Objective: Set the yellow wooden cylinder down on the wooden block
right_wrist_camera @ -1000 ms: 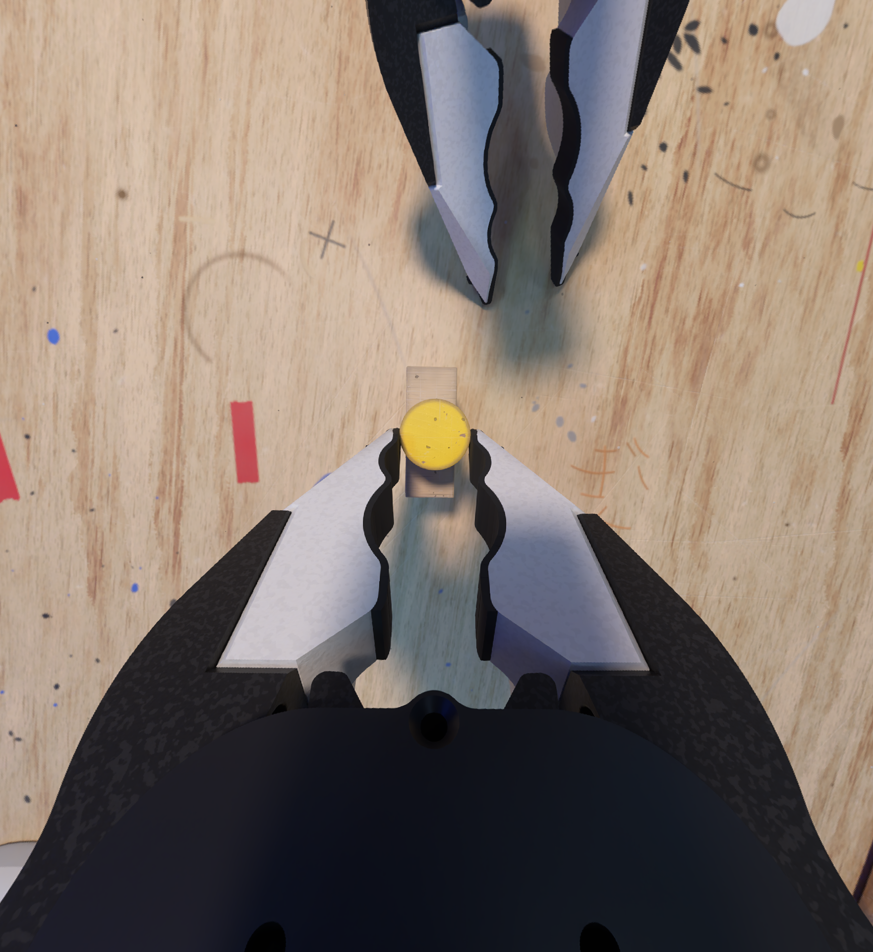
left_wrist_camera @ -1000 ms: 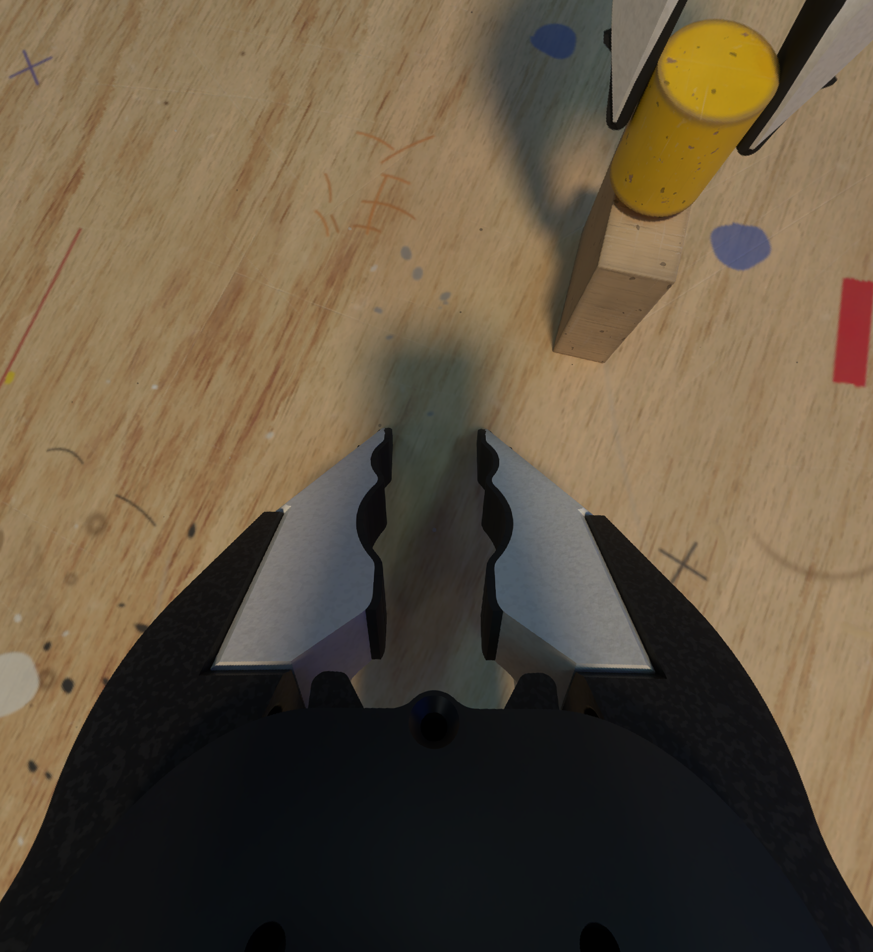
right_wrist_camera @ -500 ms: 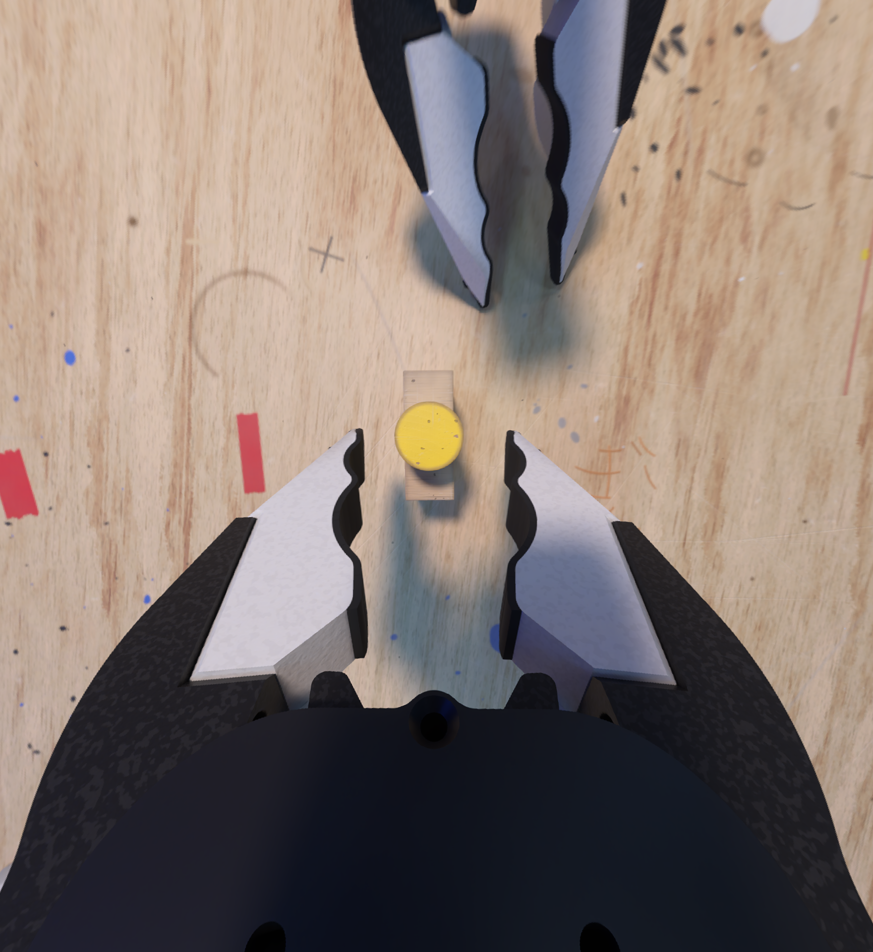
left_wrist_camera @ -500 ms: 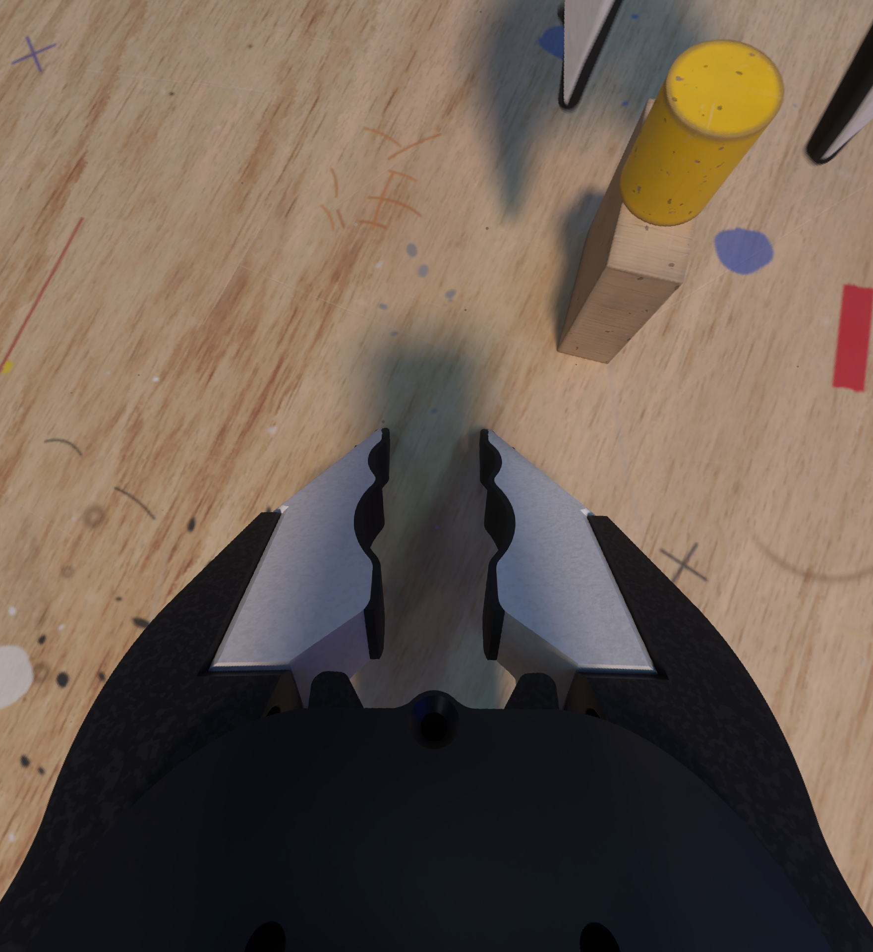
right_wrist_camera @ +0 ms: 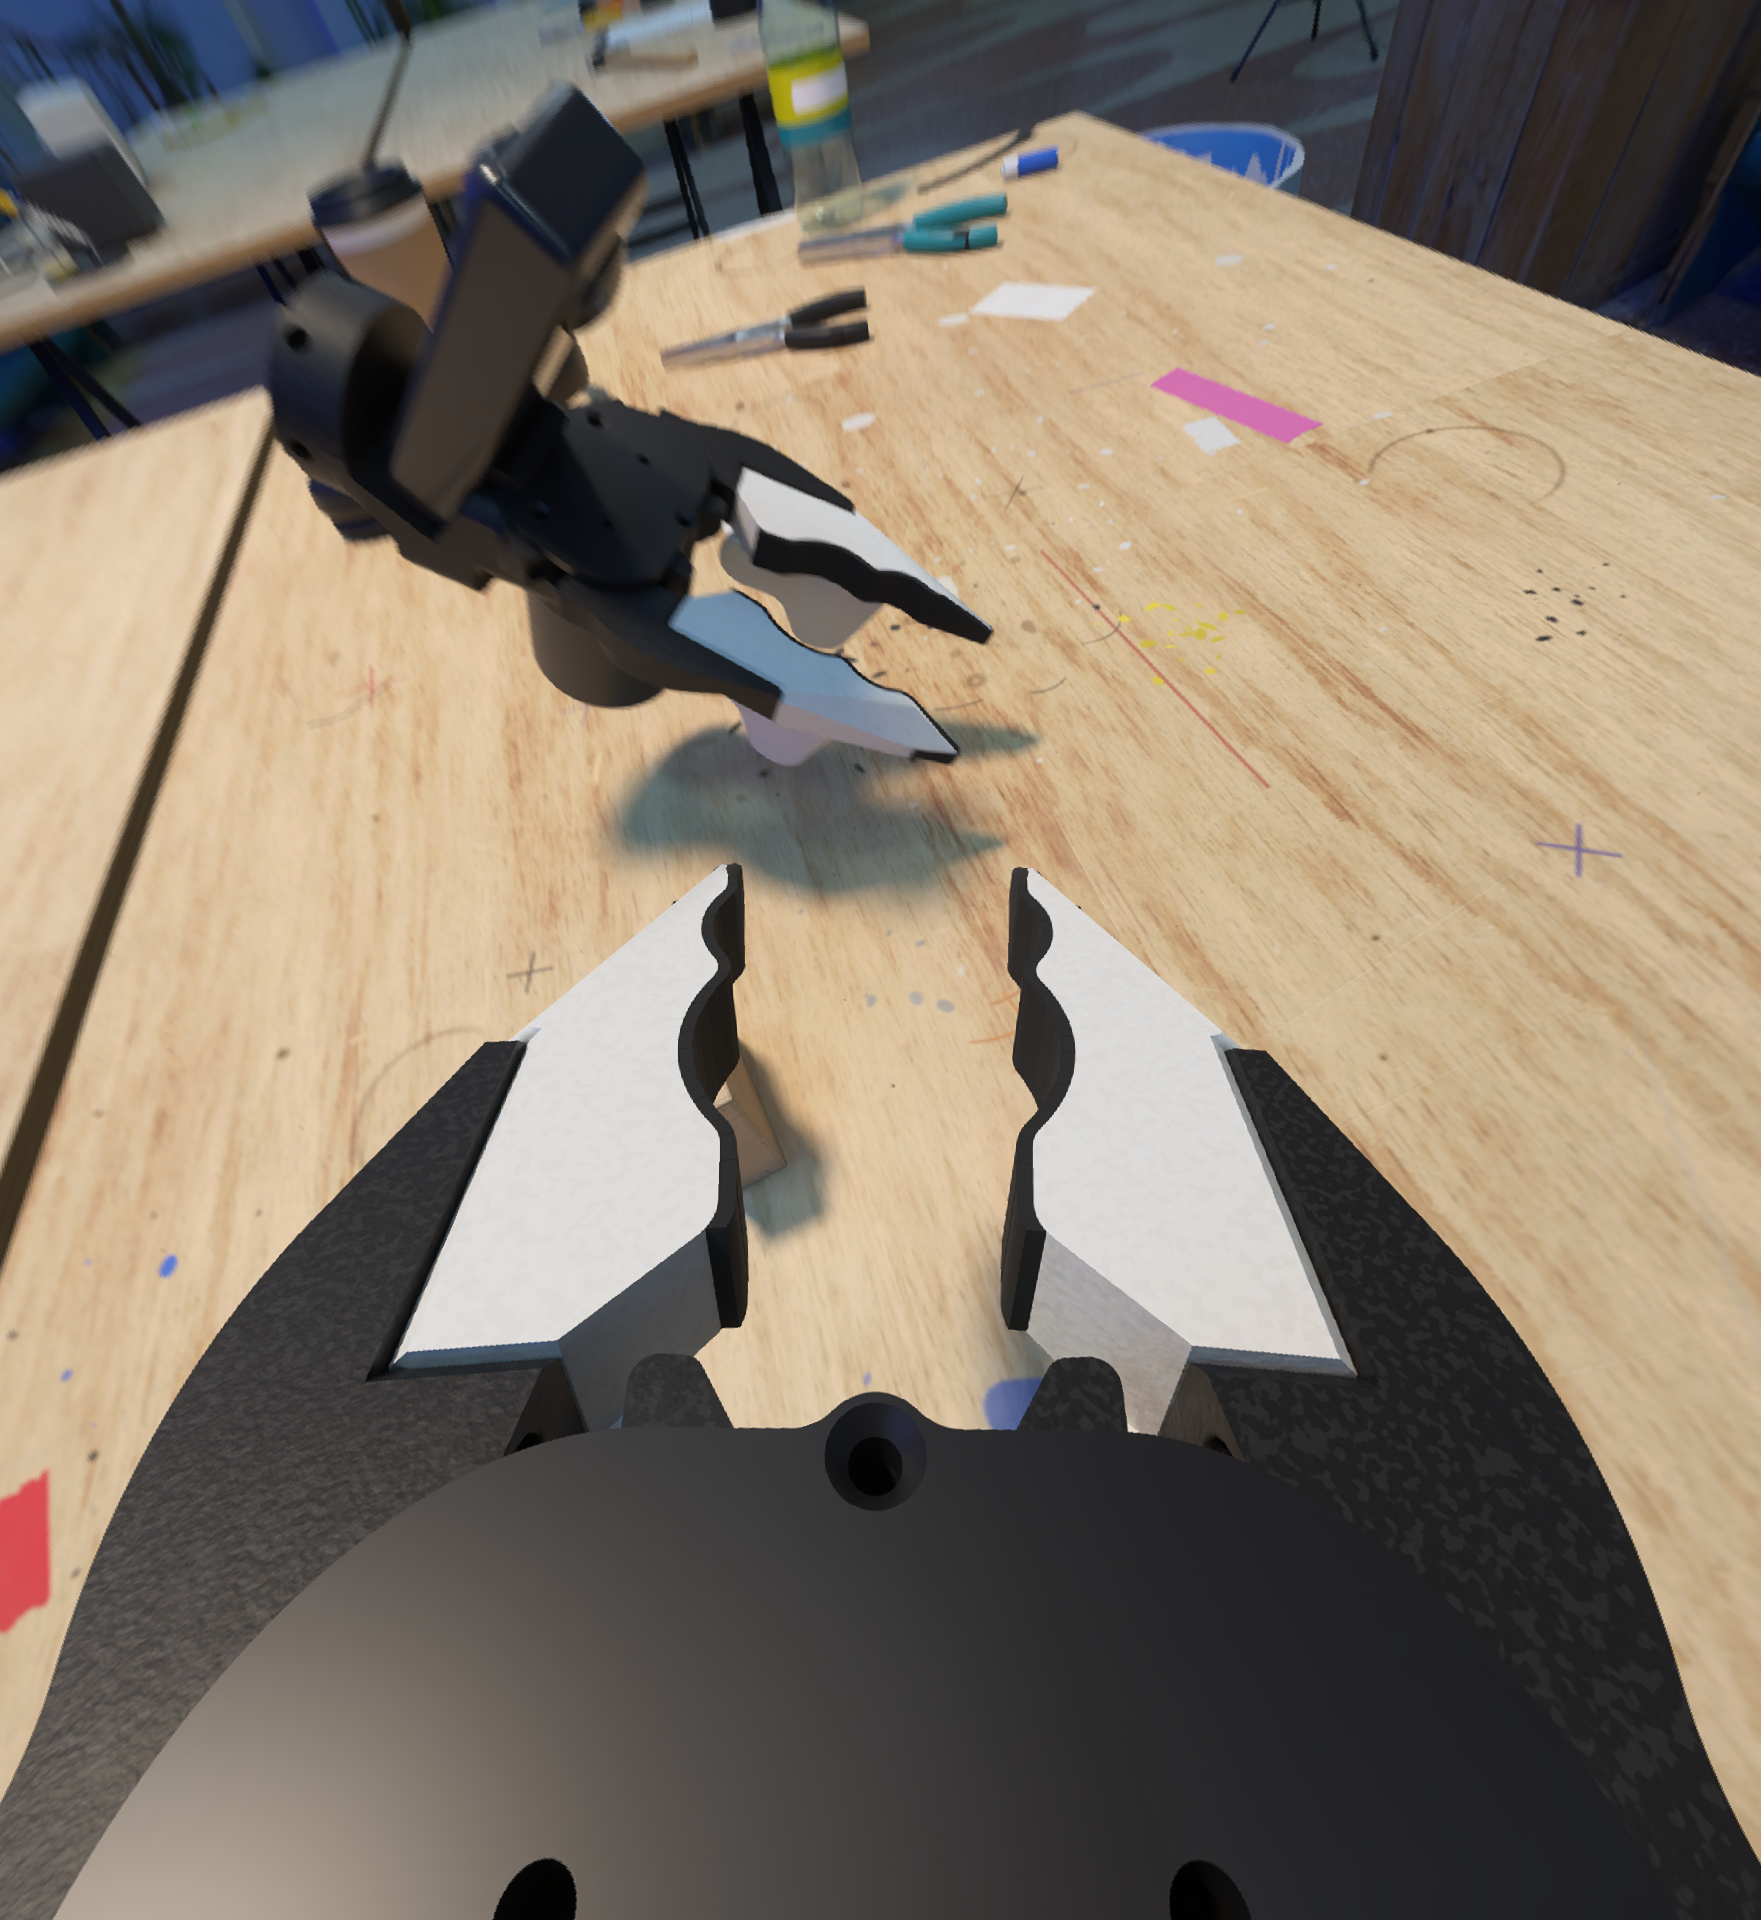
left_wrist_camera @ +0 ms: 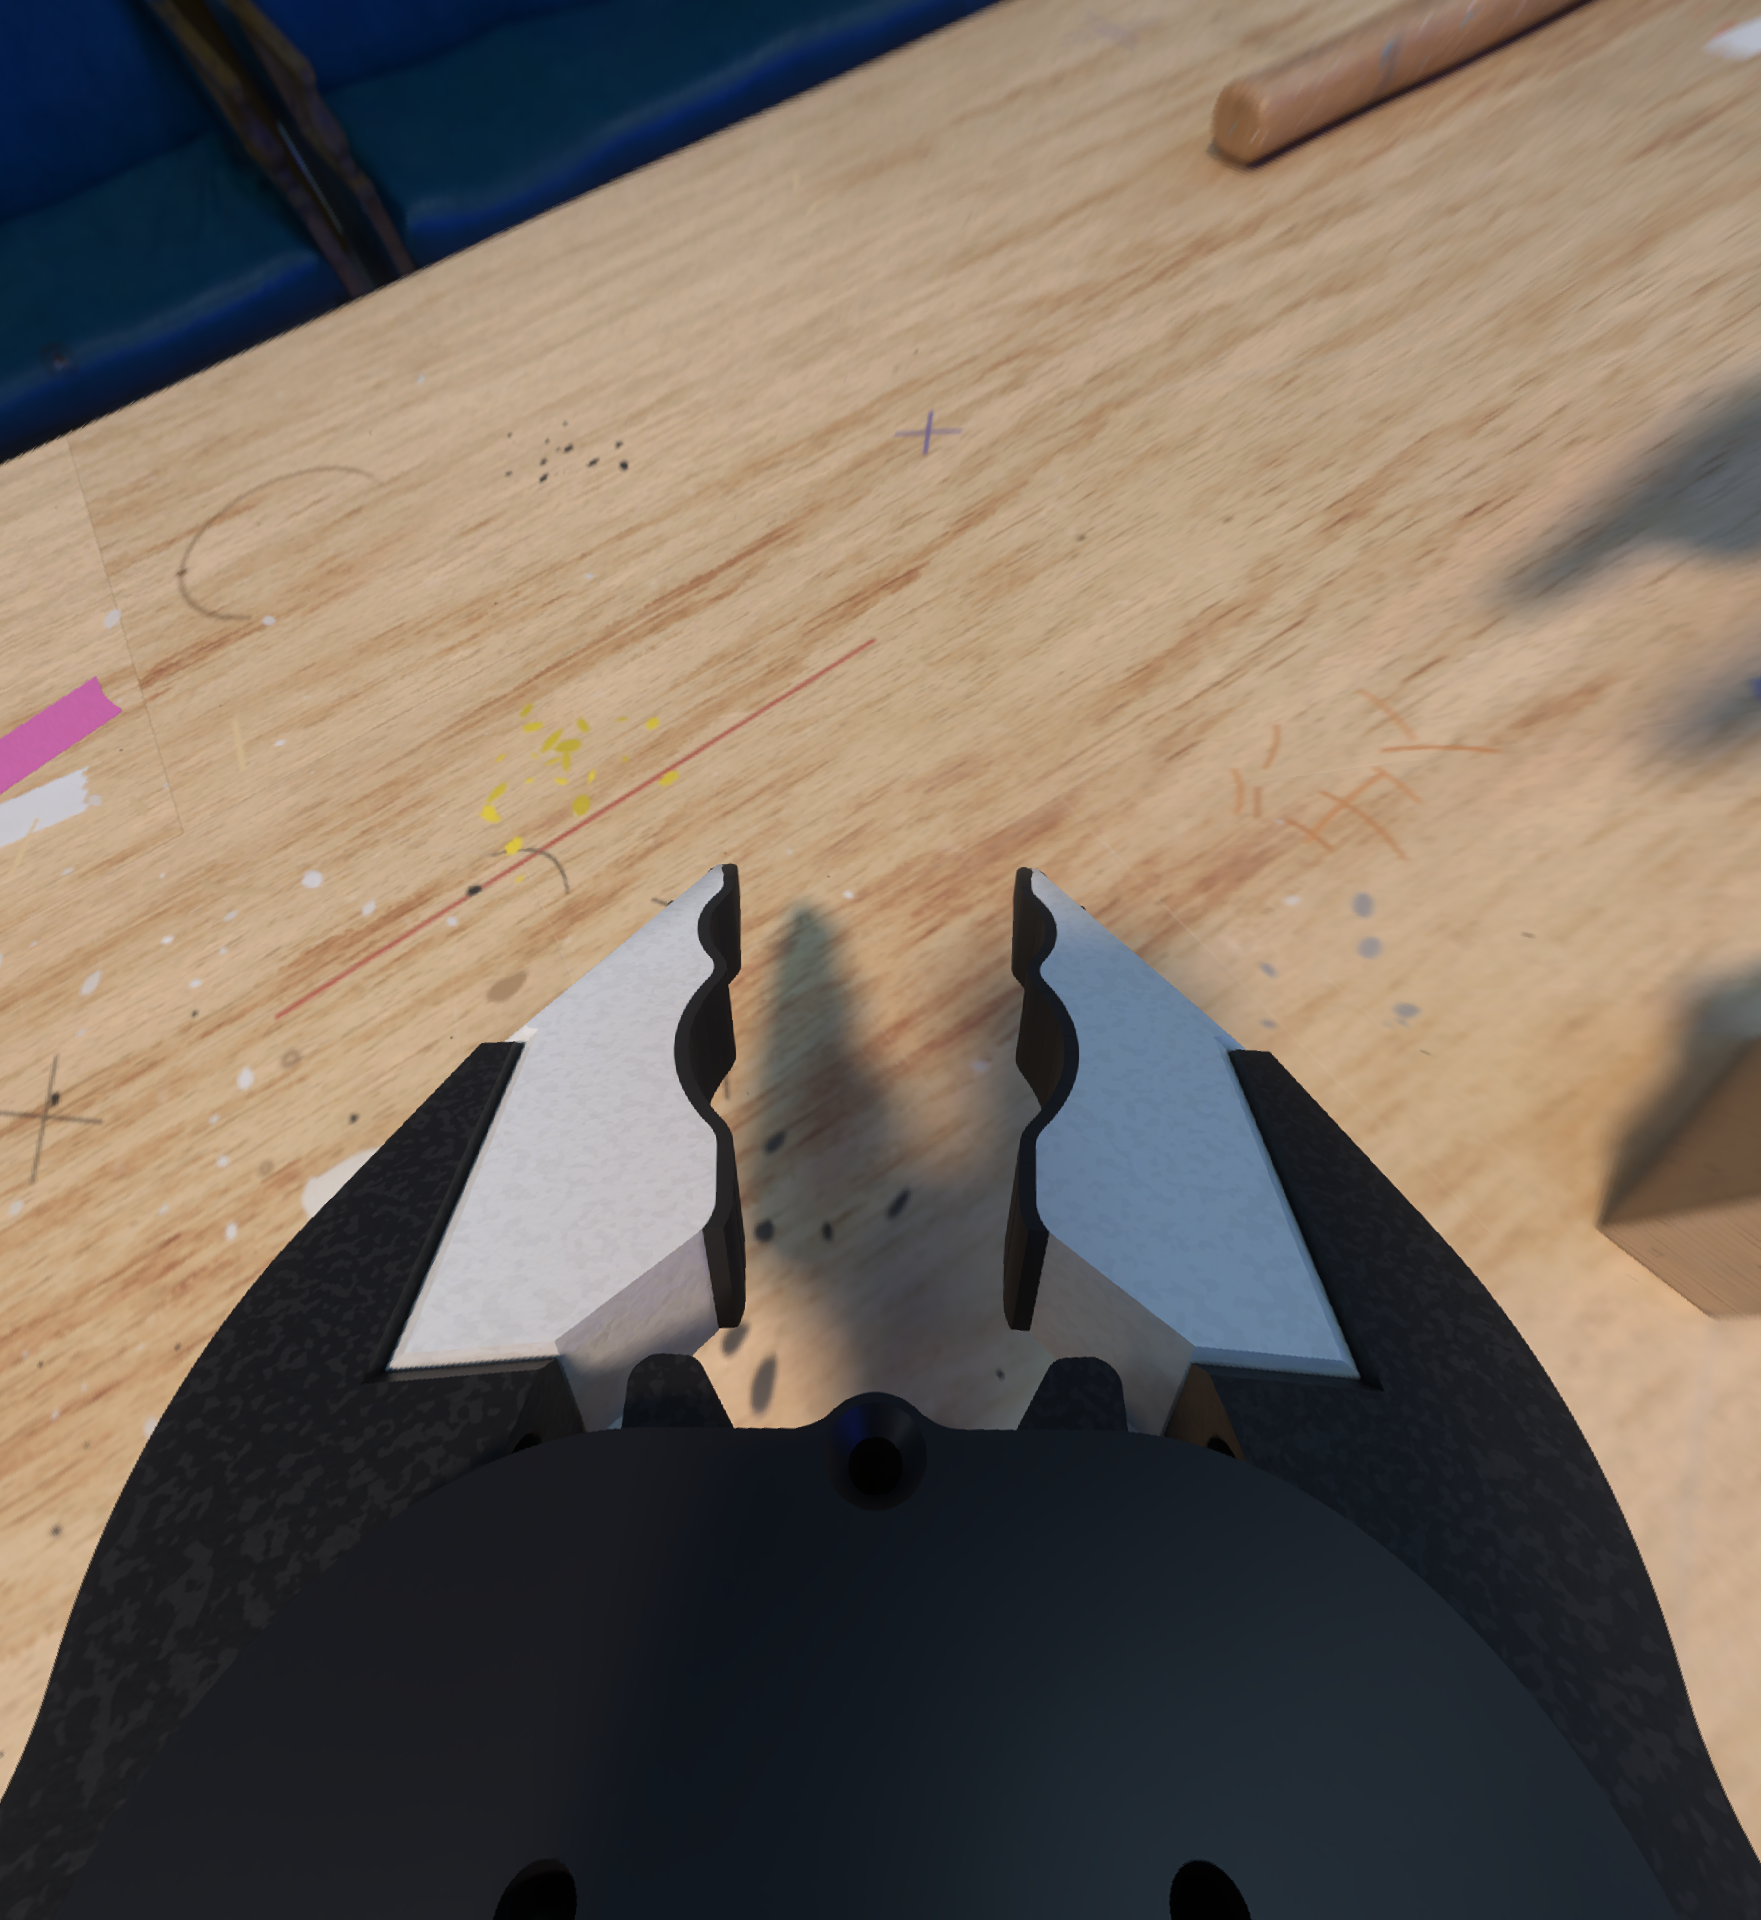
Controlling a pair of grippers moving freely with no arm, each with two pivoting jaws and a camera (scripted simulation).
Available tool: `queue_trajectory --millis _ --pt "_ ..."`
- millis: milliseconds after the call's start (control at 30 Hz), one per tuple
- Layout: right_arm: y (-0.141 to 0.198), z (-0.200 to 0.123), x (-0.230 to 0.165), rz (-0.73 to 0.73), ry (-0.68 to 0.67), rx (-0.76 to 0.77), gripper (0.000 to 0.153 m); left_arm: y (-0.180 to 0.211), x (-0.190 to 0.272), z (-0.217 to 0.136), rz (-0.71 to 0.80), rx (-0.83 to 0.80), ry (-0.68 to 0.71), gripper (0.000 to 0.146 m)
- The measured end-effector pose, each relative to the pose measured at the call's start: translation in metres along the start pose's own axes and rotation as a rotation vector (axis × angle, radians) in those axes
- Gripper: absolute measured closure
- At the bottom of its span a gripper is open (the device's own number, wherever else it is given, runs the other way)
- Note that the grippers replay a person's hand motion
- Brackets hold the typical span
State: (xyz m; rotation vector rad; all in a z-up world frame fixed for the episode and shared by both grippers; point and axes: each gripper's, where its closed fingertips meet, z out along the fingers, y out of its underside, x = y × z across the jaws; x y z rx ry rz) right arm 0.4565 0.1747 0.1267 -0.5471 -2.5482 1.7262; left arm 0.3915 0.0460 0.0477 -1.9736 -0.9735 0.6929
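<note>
The yellow cylinder is in neither view. A corner of the wooden block [right_wrist_camera: 748,1135] shows on the table behind my right gripper's left finger; the rest is hidden. In the left wrist view the block [left_wrist_camera: 1759,1164] is cut off by the right edge. My right gripper [right_wrist_camera: 871,873] is open and empty, above and behind the block. My left gripper [left_wrist_camera: 876,878] is open and empty over bare table, left of the block. It also shows in the right wrist view [right_wrist_camera: 959,691], hovering tilted beyond the block.
A wooden dowel [left_wrist_camera: 1375,73] lies at the far right near the table edge. Pliers [right_wrist_camera: 782,327], teal-handled tools [right_wrist_camera: 917,234], a bottle [right_wrist_camera: 808,94] and a paper cup [right_wrist_camera: 377,229] stand at the far end. A table seam [right_wrist_camera: 128,831] runs on the left.
Both grippers have tilted up from looking straight down to looking across the table. The right gripper has drawn back from the block and the cylinder has left both views. The left gripper's jaws stand wider.
</note>
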Motion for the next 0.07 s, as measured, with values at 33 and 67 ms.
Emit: queue_trajectory --millis 33,67 --pt "0.0 -0.0025 0.0011 0.024 -0.007 0.026 0.102 0.0012 -0.0019 0.0066 0.009 -0.025 -0.013 0.092" --pt "0.0 -0.0041 0.0022 0.04 -0.007 0.046 0.102 0.002 -0.0035 0.0119 0.019 -0.046 -0.027 0.09"
